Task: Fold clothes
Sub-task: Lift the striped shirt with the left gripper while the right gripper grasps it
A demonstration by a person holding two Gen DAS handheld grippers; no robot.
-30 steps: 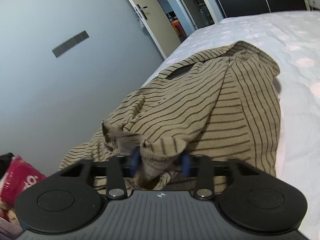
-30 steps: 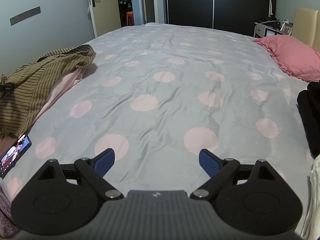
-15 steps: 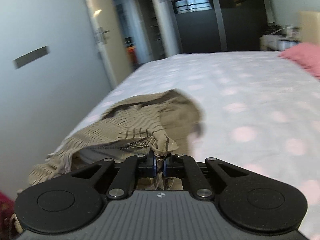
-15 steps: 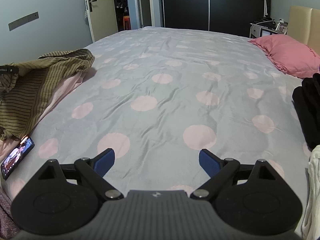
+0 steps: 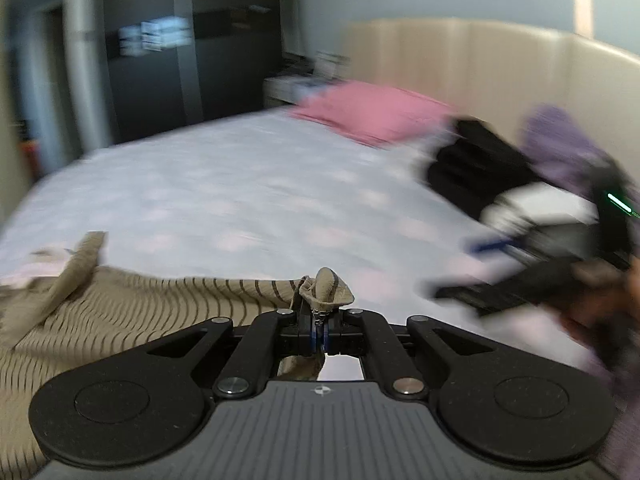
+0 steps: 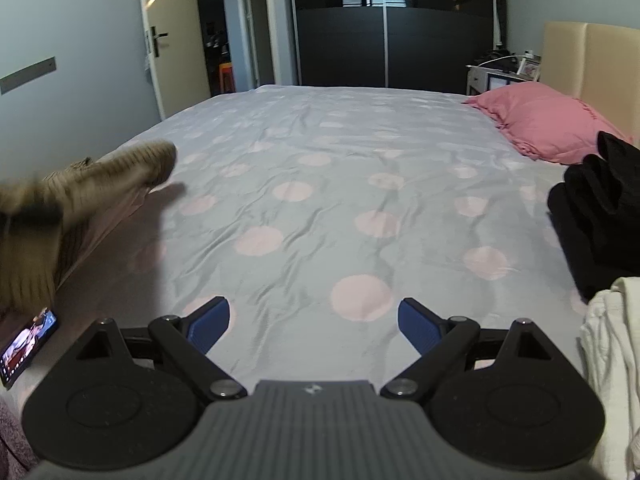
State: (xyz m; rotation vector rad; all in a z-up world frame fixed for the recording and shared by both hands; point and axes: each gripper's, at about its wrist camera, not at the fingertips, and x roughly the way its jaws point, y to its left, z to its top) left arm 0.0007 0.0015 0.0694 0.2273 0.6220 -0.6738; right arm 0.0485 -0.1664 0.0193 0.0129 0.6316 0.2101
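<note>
Left wrist view, motion-blurred. Far left: the striped shirt, tan with dark stripes, is lying in folds over the near left part of the bed, one loose flap sticking up at its far edge. Centre bottom: the left gripper is pressing its jaws together on a bunched corner of that shirt; a small knot of cloth is poking up above the pads and a strip is hanging down beneath them. Right of centre: a pink pillow is sitting at the head of the bed against a beige headboard. Further right, a black garment is lying beside a purple one. Only this view is showing the purple cloth, and only this view is catching the right gripper from outside: a dark smeared shape at far right with one blue pad showing.

Right wrist view, sharp. Far left bottom: a phone with a lit screen is lying at the bed's edge, seen in this view alone. Above it the shirt is hanging lifted and blurred, its far end reaching over the dotted cover, a shadow beneath. Centre bottom: the right gripper is holding its blue pads spread wide over bare sheet, nothing between them. Right: pillow, then the black garment, then a white garment at the far right edge. The door and dark wardrobe are reading clearly here; in the other view they are smeared.
</note>
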